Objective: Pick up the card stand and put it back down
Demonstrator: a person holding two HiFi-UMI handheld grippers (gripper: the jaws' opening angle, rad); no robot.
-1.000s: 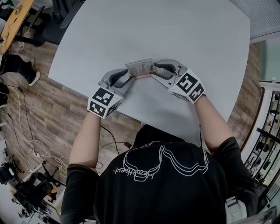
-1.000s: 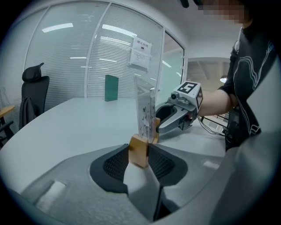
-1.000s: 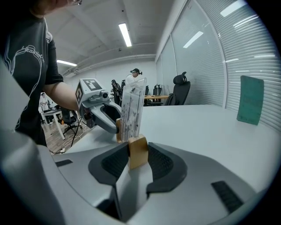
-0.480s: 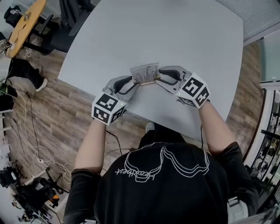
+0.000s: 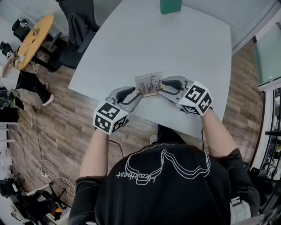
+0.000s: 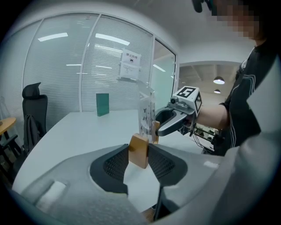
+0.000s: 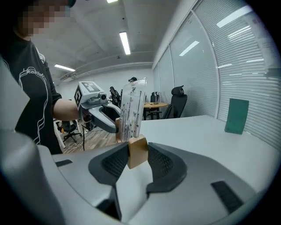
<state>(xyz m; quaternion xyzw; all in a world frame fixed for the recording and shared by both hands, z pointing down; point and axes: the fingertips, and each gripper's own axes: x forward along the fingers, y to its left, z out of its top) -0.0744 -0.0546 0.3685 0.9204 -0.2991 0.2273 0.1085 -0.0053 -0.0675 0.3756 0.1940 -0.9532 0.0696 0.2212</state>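
Observation:
The card stand point(image 5: 149, 84) is a wooden base bar with a clear upright sleeve holding a printed card. It is held between both grippers above the near edge of the grey table point(image 5: 175, 44). My left gripper point(image 5: 137, 93) is shut on the stand's left wooden end point(image 6: 139, 150). At the other end point(image 7: 137, 151) of the bar, my right gripper point(image 5: 160, 88) is shut on the wood. Each gripper view shows the opposite gripper beyond the card: the right gripper point(image 6: 159, 127) and the left gripper point(image 7: 115, 124). Whether the base touches the table cannot be told.
A green block point(image 5: 170, 5) stands at the table's far edge, also in the left gripper view as the green block point(image 6: 102, 104). Black office chairs point(image 5: 77, 30) and a round wooden table point(image 5: 33, 39) stand at the left. Cables lie on the wooden floor.
The head view has shifted, so the table's far edge and green block came into view. Both grippers stay clamped on the card stand, held in much the same place on the table.

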